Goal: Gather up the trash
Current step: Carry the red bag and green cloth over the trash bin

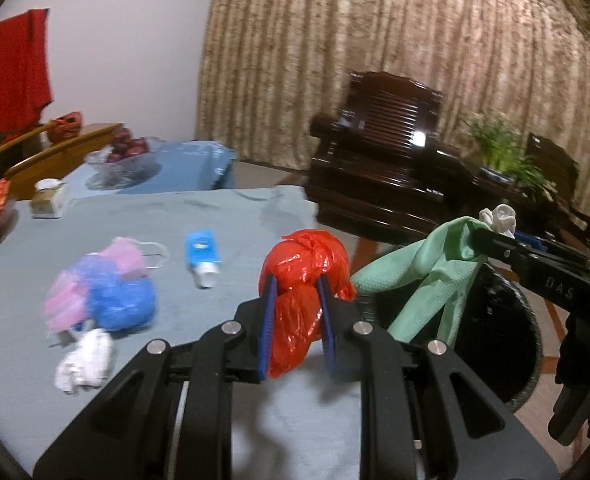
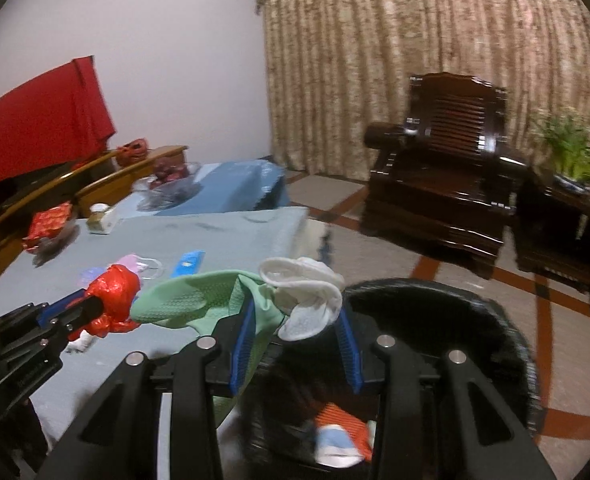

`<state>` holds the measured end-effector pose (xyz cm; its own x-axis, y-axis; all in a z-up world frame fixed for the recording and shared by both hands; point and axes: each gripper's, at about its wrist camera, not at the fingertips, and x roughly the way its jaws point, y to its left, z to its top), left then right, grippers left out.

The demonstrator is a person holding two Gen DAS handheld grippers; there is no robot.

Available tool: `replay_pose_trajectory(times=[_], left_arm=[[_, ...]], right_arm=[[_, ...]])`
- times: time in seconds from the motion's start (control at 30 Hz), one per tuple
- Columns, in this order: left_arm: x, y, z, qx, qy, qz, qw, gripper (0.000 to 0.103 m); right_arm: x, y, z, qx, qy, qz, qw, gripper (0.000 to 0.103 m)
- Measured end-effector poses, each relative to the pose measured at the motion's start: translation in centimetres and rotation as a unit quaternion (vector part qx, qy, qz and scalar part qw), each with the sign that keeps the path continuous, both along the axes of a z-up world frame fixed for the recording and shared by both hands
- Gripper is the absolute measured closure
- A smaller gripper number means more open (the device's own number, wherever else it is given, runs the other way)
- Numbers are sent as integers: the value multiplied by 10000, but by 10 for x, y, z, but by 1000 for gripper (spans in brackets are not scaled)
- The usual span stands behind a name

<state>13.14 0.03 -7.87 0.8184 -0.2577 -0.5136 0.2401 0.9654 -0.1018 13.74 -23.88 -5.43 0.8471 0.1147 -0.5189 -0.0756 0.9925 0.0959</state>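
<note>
Right wrist view showed the right hand-held gripper [image 2: 295, 320] partly closed on a green rubber glove [image 2: 199, 300] with a white turned-out cuff [image 2: 307, 300]; the left blue pad pressed the green material, and the cuff bulged between the jaws. Directly below and beyond this gripper, in the lower centre and right of the frame, stood the black trash bin [image 2: 475, 312], its open mouth facing up, with scraps visible inside. The glove hung over the bin's near left rim, its long axis running from the jaws toward the left of the frame.

Left wrist view showed the left hand-held gripper [image 1: 297, 320] closed narrowly on a knotted red plastic bag [image 1: 307, 272], the bag's long axis lying along the fingers. This load sat over the desk [image 1: 235, 216]; the bin [image 1: 507, 320] lay to the lower right of that frame, past the glove [image 1: 427, 272].

Judgement: the right hand was nearer the bin and closer to a release position; the left needed to travel further toward the frame's right. More trash remained on the desk: a mesh sponge [image 1: 107, 292], a blue tube [image 1: 203, 256], and crumpled white paper [image 1: 85, 364]
</note>
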Motion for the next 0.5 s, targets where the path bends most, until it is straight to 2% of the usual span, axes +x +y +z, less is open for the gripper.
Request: replay_pose_trajectory(times=[0.33,0.5], left_arm=[[11,-93,-24,84,149,-974,9951,84],[22,-131,-40,72,340,-1351,9902,84]], right_arm=[[-19,-72,-29,-257,372,-853,9953,65],[-21,-89,-51,-288,628,-1067,9919,65]])
